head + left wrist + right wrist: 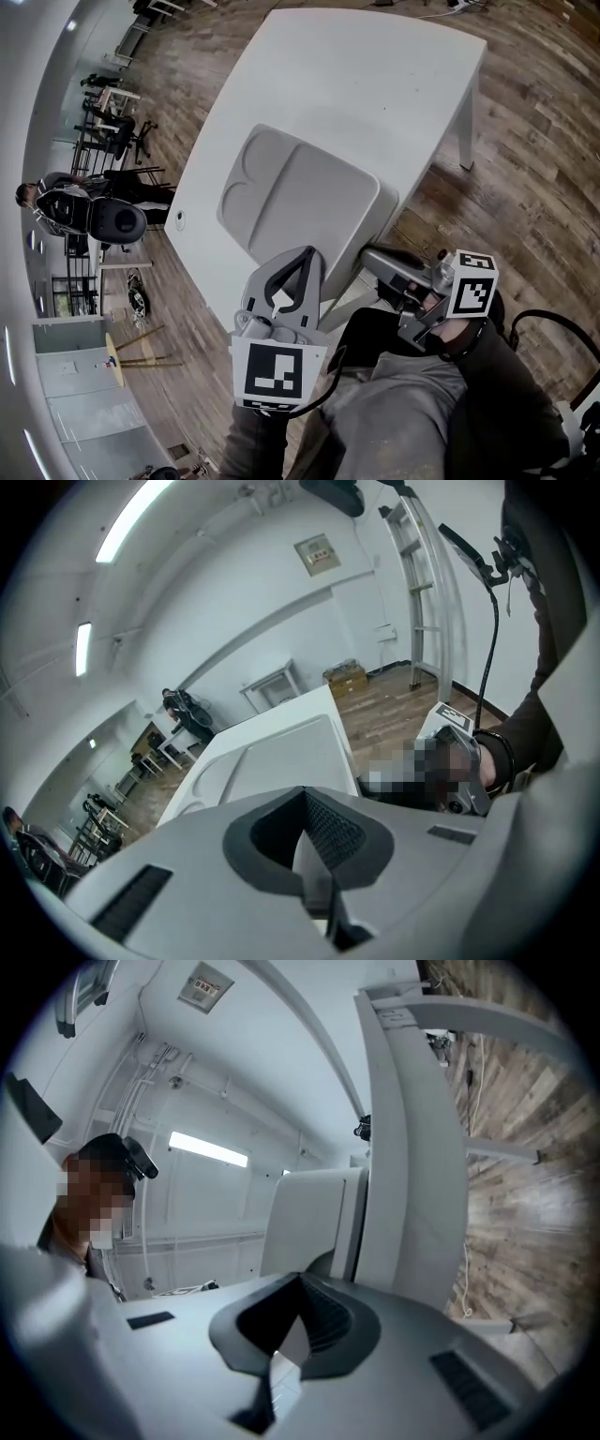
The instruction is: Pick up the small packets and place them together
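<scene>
No small packets show in any view. A pale grey moulded tray (300, 202) lies on the white table (375, 84), hanging over its near edge; it also appears in the left gripper view (281, 761). My left gripper (307, 253) hovers over the tray's near corner, its jaws together with nothing between them (306, 797). My right gripper (369, 255) sits just right of the tray, low by the table's near edge and pointing upward. Its jaws are together and hold nothing (298, 1281).
Wooden plank floor (534, 159) surrounds the table. A white table leg (466, 131) stands at the far right. Chairs, desks and a seated person (56, 202) are far left. A cable (553, 323) loops by my right arm.
</scene>
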The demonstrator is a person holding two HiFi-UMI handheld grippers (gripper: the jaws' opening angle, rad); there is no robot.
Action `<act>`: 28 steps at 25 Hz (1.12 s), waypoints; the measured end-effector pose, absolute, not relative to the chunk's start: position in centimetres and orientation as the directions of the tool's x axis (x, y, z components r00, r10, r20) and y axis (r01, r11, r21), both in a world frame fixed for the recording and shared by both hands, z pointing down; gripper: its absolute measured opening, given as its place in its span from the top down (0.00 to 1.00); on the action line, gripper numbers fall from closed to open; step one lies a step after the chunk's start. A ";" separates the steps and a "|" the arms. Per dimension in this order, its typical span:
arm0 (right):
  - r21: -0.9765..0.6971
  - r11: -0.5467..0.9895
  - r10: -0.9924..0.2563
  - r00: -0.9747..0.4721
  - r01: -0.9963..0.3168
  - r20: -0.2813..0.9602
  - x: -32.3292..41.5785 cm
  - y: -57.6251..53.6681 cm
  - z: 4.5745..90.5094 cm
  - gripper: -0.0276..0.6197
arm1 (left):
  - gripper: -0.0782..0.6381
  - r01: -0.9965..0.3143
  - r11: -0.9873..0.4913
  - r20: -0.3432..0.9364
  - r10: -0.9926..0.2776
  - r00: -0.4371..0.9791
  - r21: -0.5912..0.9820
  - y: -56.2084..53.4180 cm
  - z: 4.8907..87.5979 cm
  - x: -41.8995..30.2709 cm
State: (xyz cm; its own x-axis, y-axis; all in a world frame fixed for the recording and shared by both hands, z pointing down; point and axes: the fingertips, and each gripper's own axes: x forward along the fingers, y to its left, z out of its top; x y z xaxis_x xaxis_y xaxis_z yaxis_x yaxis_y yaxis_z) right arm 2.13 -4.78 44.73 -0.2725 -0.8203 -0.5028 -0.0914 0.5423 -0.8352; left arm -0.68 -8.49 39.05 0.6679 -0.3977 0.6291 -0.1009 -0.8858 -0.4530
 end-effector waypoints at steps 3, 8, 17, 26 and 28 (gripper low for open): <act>-0.833 0.548 -0.818 -0.261 -0.080 -0.513 2.2 -4.6 44.9 0.95 | 0.90 -0.097 -0.881 0.628 -0.403 0.666 -0.463 -8.4 39.1 -0.6; -0.832 0.551 -0.816 -0.255 -0.072 -0.518 2.1 -4.7 44.6 0.95 | 0.90 -0.109 -0.885 0.625 -0.403 0.668 -0.454 -8.5 38.9 -0.8; -0.828 0.557 -0.810 -0.259 -0.064 -0.525 2.2 -3.6 44.8 0.95 | 0.90 -0.121 -0.890 0.627 -0.402 0.667 -0.440 -8.6 39.1 -0.8; -0.823 0.561 -0.807 -0.275 -0.084 -0.522 2.5 -1.5 44.8 0.95 | 0.90 -0.148 -0.885 0.619 -0.420 0.664 -0.442 -8.7 39.4 -0.7; -0.822 0.563 -0.806 -0.276 -0.084 -0.523 2.4 -0.8 44.7 0.95 | 0.90 -0.147 -0.884 0.618 -0.421 0.664 -0.444 -8.7 39.4 -0.9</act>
